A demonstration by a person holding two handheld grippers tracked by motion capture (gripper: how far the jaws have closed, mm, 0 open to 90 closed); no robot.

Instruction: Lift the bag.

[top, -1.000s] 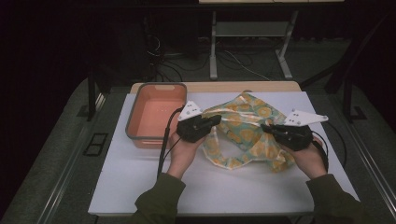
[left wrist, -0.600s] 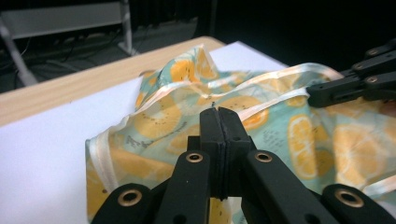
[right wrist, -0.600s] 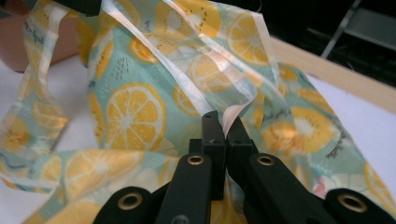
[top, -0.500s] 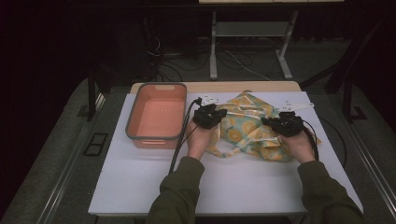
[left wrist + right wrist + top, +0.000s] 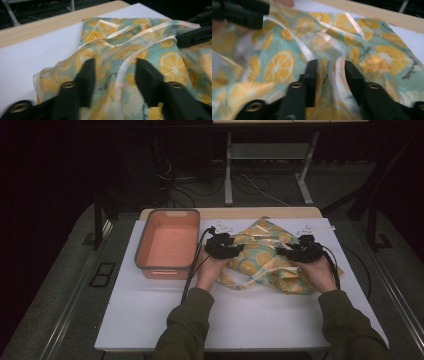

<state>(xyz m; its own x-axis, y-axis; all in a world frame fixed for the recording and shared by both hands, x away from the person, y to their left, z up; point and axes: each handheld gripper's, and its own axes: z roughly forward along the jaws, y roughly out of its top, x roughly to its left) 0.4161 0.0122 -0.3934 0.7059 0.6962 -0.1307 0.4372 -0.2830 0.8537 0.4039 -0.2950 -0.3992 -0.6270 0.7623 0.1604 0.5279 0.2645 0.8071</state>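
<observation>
On the table, the tub lies left of the cloth, both toward its far edge.

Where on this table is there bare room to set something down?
Free: the white board in front of the cloth, around the forearms, and the strip nearest you below the orange tub. Crowded: the middle and right, under the cloth and both hand-held grippers.

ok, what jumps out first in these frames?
The citrus-print cloth, teal with orange and lemon slices, lies rumpled right of centre on the white table. The left gripper and right gripper sit over it from either side, jaws apart with a pale hem between them. Left of it stands an orange tub, nothing in it.
</observation>
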